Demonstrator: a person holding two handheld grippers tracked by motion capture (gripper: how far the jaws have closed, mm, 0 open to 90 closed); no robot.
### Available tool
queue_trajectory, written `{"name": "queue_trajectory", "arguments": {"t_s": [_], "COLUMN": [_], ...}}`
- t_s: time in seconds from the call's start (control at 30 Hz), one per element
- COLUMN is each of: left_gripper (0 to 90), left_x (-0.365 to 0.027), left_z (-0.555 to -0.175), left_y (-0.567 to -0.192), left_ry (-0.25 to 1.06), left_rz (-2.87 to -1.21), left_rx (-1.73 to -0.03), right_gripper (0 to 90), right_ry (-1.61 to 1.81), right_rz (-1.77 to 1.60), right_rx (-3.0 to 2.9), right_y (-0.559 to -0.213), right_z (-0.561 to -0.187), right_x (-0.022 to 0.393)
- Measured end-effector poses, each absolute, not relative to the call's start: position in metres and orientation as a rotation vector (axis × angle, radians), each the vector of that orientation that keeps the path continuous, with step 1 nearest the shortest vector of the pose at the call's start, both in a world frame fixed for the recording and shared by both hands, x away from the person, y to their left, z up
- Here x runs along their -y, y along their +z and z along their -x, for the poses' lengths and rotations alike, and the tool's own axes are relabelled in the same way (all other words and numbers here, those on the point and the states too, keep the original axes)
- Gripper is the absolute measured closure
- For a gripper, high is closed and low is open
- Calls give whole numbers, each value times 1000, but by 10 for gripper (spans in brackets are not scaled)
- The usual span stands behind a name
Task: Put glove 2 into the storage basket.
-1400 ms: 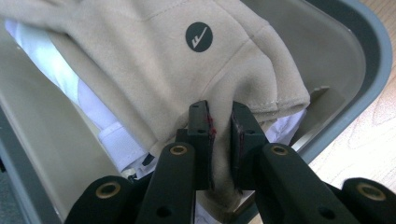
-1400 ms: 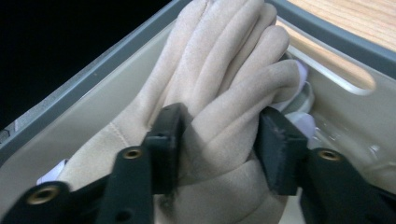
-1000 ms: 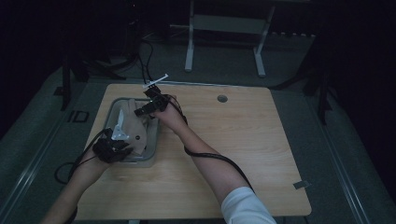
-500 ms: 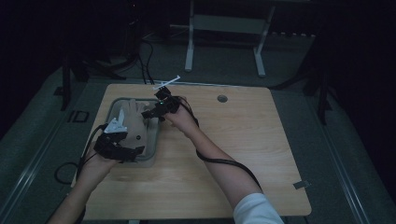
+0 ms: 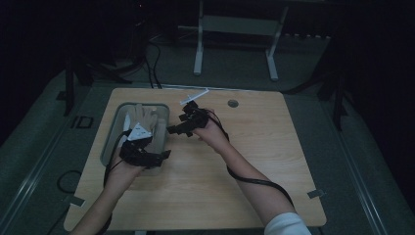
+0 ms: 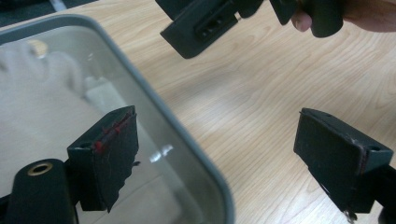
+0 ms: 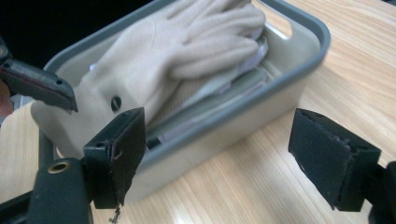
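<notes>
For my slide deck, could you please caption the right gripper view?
Open right gripper beside a grey bin holding a beige glove.

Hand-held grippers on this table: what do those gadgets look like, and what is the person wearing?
Each hand-held gripper is a black device with two blocky black jaws. The left hand-held gripper carries a pale grey three-cornered plate on top, and its jaw pad shows red marks along one edge. A black cable trails from the right hand-held gripper along the forearm. A white sleeve covers the right upper arm.
</notes>
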State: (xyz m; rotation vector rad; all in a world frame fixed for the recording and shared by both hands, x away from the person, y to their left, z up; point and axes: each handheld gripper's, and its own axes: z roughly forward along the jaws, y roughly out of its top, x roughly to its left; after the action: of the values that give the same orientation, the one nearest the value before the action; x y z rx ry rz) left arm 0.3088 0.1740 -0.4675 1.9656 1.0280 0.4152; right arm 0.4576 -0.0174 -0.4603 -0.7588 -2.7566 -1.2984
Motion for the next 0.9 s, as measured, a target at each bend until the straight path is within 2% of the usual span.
{"name": "queue_trajectory", "arguments": {"t_s": [0.43, 0.9], "left_gripper": [143, 143], "left_x": [-140, -107], "left_z": [-305, -301], "left_y": [-474, -495], "left_ry": [357, 261], "left_rz": [-2018, -2057], "left_rx": [-947, -841], "right_gripper": [188, 176], "right_ry": [-1309, -1301], "right_rz": [780, 831], "right_rx": [2777, 2768], "right_y": [-470, -497], "right_z": [-444, -433], "right_x": [68, 112]}}
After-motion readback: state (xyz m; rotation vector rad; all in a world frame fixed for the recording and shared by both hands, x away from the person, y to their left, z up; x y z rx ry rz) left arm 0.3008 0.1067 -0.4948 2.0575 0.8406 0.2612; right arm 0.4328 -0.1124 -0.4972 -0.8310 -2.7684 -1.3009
